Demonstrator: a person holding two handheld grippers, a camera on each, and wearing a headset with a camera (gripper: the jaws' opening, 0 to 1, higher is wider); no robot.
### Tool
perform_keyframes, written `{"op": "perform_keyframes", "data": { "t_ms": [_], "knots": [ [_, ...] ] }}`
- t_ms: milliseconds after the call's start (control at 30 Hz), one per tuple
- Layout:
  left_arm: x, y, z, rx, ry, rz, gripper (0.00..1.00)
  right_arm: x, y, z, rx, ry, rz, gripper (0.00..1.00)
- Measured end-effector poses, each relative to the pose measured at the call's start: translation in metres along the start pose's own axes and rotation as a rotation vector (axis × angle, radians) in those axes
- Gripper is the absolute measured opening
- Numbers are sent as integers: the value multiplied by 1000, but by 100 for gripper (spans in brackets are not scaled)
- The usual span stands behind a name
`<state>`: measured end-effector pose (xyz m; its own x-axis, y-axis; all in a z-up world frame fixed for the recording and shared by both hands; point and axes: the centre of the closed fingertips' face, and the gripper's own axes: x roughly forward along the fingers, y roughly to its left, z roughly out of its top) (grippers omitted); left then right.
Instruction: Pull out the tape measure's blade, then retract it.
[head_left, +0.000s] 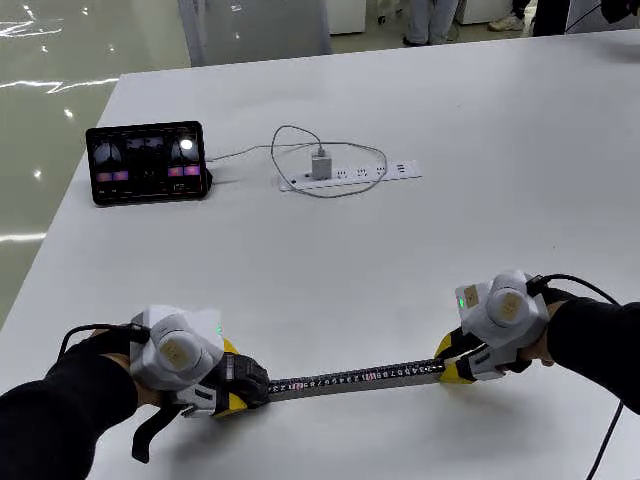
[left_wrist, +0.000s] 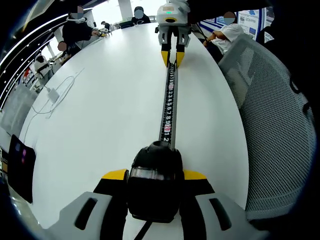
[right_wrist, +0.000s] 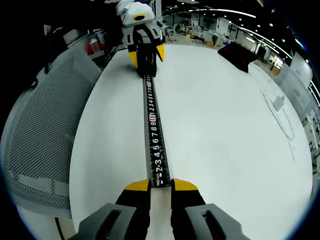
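Left gripper (head_left: 236, 386) clamped on tape measure (left_wrist: 155, 186) case, right gripper (right_wrist: 161, 186) pinching blade (head_left: 355, 379) tip, stretched straight over white table (head_left: 400, 260)

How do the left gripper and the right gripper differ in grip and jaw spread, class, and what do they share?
The left gripper clamps the black tape measure case; the right gripper pinches the end of the blade. The left gripper's jaws stand wide around the case; the right gripper's sit nearly together on the thin blade. Shared: yellow-tipped jaws, facing each other along the drawn-out blade, low over the white table.
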<state>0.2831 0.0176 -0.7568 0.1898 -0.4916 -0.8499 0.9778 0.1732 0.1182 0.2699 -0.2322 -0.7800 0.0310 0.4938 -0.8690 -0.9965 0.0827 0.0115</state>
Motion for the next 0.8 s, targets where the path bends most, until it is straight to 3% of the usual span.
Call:
{"op": "perform_keyframes", "data": {
  "t_ms": [333,800],
  "knots": [
    [-1,-1,0,32,27,-12,34,0,-1,-1,-16,10,4,12],
    [-4,-5,-3,99,74,-68,36,0,0,-1,-37,37,-9,14]
  ]
}}
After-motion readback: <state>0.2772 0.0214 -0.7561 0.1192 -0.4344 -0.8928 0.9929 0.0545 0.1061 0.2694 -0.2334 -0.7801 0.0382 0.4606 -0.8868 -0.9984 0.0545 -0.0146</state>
